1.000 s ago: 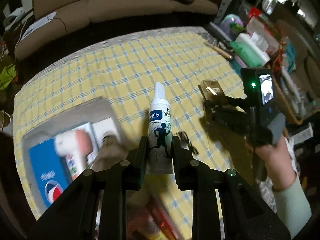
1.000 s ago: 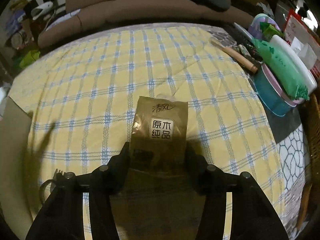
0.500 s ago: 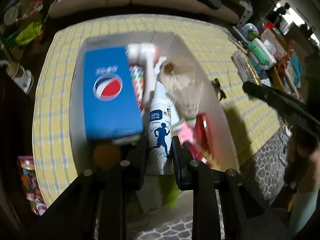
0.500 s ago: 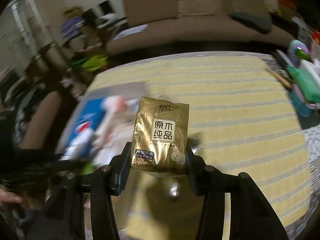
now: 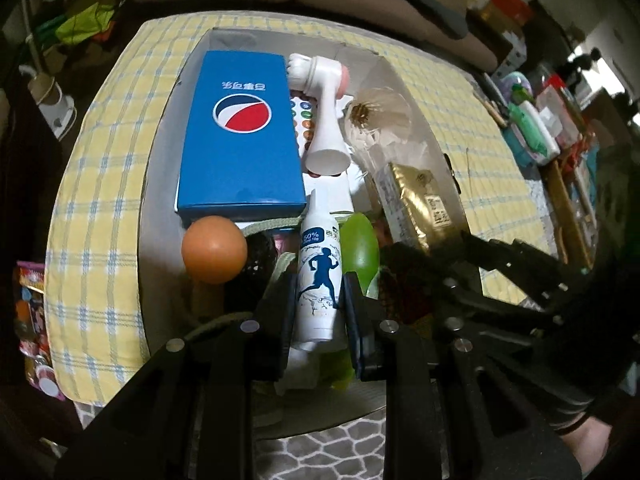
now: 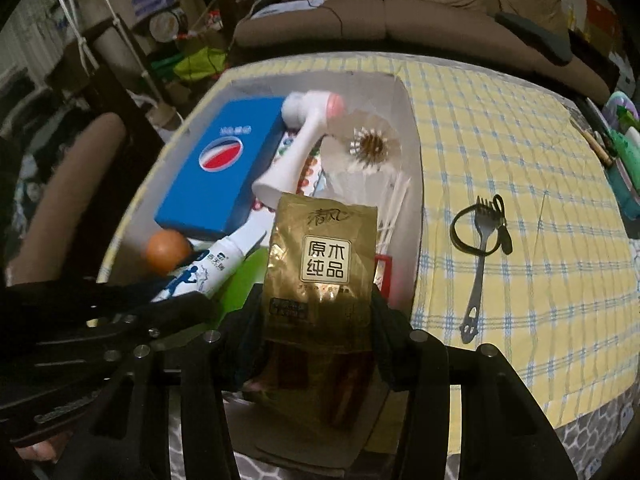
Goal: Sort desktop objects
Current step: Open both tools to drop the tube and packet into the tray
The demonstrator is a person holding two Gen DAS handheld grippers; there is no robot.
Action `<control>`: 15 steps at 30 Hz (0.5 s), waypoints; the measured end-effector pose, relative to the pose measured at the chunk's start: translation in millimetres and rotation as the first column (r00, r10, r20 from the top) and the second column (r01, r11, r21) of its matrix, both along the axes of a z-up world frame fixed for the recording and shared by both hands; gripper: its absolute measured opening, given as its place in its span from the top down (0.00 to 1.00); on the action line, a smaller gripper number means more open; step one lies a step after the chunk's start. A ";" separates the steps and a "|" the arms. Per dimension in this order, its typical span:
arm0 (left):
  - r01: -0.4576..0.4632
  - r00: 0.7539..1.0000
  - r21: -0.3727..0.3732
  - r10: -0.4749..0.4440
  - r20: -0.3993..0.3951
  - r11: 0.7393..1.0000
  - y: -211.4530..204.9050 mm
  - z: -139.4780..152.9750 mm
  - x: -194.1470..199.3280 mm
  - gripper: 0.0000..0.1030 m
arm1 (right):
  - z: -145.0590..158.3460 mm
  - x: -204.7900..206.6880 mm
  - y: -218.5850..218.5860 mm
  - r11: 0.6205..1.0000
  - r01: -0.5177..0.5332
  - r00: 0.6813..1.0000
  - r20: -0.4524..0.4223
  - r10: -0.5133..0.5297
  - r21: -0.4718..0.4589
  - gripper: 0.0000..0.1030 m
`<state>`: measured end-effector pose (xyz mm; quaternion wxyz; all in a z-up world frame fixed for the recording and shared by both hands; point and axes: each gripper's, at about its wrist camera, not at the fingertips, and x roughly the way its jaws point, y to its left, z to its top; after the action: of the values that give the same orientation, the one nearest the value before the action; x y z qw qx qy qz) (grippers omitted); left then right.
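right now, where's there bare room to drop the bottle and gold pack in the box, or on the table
Box: only a bare grey strip along the left wall, beside the blue Pepsi carton and orange ball. The middle and right are crowded. Table: yellow checked cloth lies open right of the box, beyond the black plastic fork.

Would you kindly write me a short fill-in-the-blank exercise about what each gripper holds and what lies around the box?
1. The left gripper is shut on a white ____ with a blue runner on it.
2. The right gripper holds a ____-coloured tissue pack.
3. Inside the box, the ball lies beside a ____ carton bearing a round logo.
4. On the cloth outside the box lies a dark ____.

Missing words: bottle; gold; blue; fork
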<state>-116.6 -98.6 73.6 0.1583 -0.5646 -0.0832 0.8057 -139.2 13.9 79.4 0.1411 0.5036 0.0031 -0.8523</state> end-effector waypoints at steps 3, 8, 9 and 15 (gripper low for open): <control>-0.018 1.000 0.020 0.018 0.000 1.000 -6.9 2.5 1.7 0.79 | -1.8 -0.1 -2.2 1.000 -0.003 1.000 0.015 0.002 0.014 0.47; -0.062 0.996 0.047 0.065 -0.062 0.997 -22.4 28.6 10.0 0.68 | 25.6 8.6 7.7 1.000 -0.024 0.999 -0.041 0.024 -0.002 0.33; -0.057 0.995 0.045 0.060 -0.075 0.997 -22.1 34.8 11.3 0.61 | 33.6 10.8 13.2 1.000 -0.020 0.998 -0.059 0.020 -0.004 0.33; -0.002 0.991 0.041 0.008 -0.132 0.999 0.9 62.9 13.3 0.42 | 65.3 8.0 82.4 0.995 0.100 0.989 -0.110 -0.100 -0.008 0.33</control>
<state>-103.3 -97.7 136.5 0.1729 -0.5064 -0.0902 0.8399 -131.2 96.3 144.7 0.0985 0.4552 -0.0156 -0.8848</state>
